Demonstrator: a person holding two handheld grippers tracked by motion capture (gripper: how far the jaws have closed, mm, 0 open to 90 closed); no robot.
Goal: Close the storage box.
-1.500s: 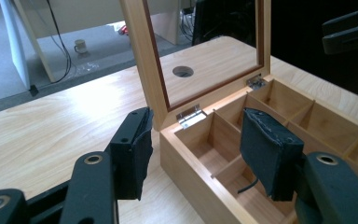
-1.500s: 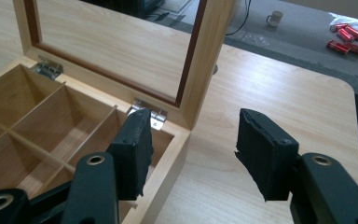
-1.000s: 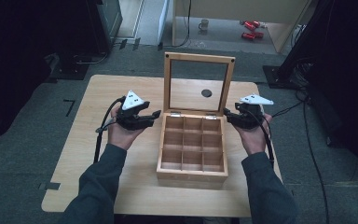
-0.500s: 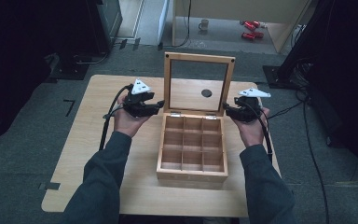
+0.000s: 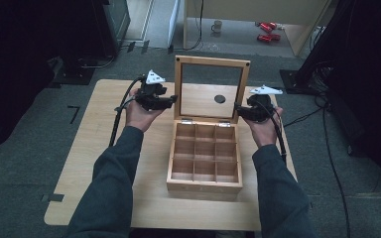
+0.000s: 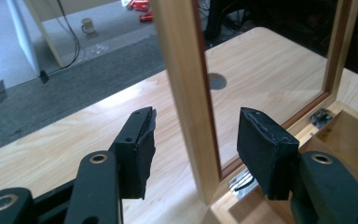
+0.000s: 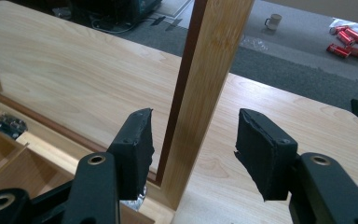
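Both hands have been moving away from the person since the earlier frames, from beside the compartments up to the raised lid, and the left gripper's (image 5: 171,99) jaws have just been closing a little, with the lid's side rail between them. Nearest the person, the wooden box (image 5: 204,182) is sitting open on the table (image 5: 104,144), just right of its middle; its nine square compartments, three rows of three, are showing nothing but bare wood. Behind the grid, two small metal hinges (image 5: 187,121) are joining the box to the lid (image 5: 179,79), which is standing nearly upright at the box's far edge, a wooden frame around a clear pane. In the left gripper view the lid's left rail is rising between the two black pads (image 6: 139,149), which are standing clear of it on both sides, so this gripper is released. In the right gripper view the right gripper (image 7: 193,151) is straddling the lid's right rail; the near pad is sitting just beside the wood, the other well off it, so it is grasping nothing. Through the pane, a dark round hole (image 5: 220,98) is showing in the tabletop. Farther off, a mug (image 5: 218,25) and red cans (image 5: 266,31) are lying on the floor.
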